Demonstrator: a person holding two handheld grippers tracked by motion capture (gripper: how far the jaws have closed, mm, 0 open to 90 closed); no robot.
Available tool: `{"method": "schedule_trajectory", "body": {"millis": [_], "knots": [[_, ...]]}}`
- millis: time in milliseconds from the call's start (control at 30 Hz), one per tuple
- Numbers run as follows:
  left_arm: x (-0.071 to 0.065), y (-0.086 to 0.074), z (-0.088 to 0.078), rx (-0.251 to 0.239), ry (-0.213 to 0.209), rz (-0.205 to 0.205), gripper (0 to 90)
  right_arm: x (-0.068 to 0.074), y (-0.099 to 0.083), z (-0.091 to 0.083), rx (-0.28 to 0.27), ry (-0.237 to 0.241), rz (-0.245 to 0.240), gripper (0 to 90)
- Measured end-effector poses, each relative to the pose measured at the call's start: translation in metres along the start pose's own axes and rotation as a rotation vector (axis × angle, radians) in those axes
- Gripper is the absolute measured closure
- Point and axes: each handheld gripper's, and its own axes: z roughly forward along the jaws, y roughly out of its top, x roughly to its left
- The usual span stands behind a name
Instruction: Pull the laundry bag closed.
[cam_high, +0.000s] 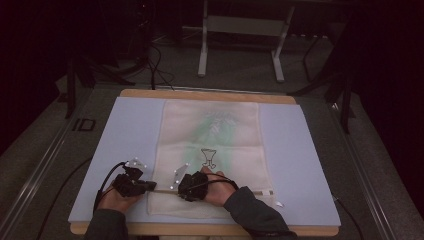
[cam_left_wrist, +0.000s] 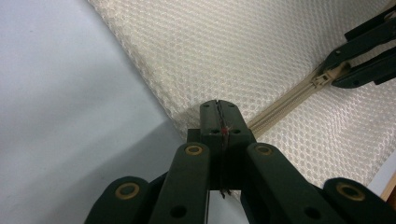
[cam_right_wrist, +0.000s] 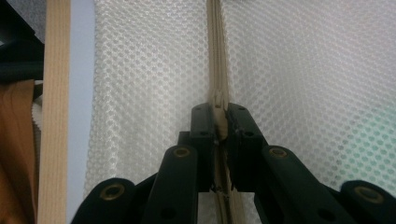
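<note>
Lavender mat (cam_high: 130, 130) under cream mesh bag (cam_high: 210, 150), both grippers (cam_left_wrist: 218, 108) (cam_right_wrist: 219, 112) pinching its zipper (cam_right_wrist: 215, 56).

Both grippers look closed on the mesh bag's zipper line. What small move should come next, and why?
Probably slide the right gripper along the zipper, away from the left gripper. It is shut on the zipper pull, while the left pinches the mesh bag at its corner, anchoring it.

Blue mat (cam_high: 130, 130) on wood table (cam_high: 210, 94); metal frame legs (cam_high: 202, 55) behind, on grey floor.
</note>
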Motion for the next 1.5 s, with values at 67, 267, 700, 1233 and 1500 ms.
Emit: {"method": "schedule_trajectory", "body": {"millis": [67, 267, 700, 1233, 1500], "knots": [[0.000, 0.000, 0.000, 0.000, 0.000, 0.000, 90.0, 0.000, -0.002, -0.001, -0.001, 0.000, 0.000, 82.3], [0.000, 0.000, 0.000, 0.000, -0.001, -0.001, 90.0, 0.000, -0.004, -0.002, -0.001, -0.001, 0.003, 82.3], [0.000, 0.000, 0.000, 0.001, 0.001, 0.001, 90.0, 0.000, -0.015, -0.009, 0.007, -0.006, 0.009, 82.3], [0.000, 0.000, 0.000, 0.000, -0.001, -0.002, 90.0, -0.001, -0.027, -0.017, 0.008, -0.008, 0.021, 82.3], [0.001, 0.000, 0.000, -0.001, -0.005, -0.005, 90.0, -0.003, -0.038, -0.021, 0.008, -0.001, 0.040, 82.3]]}}
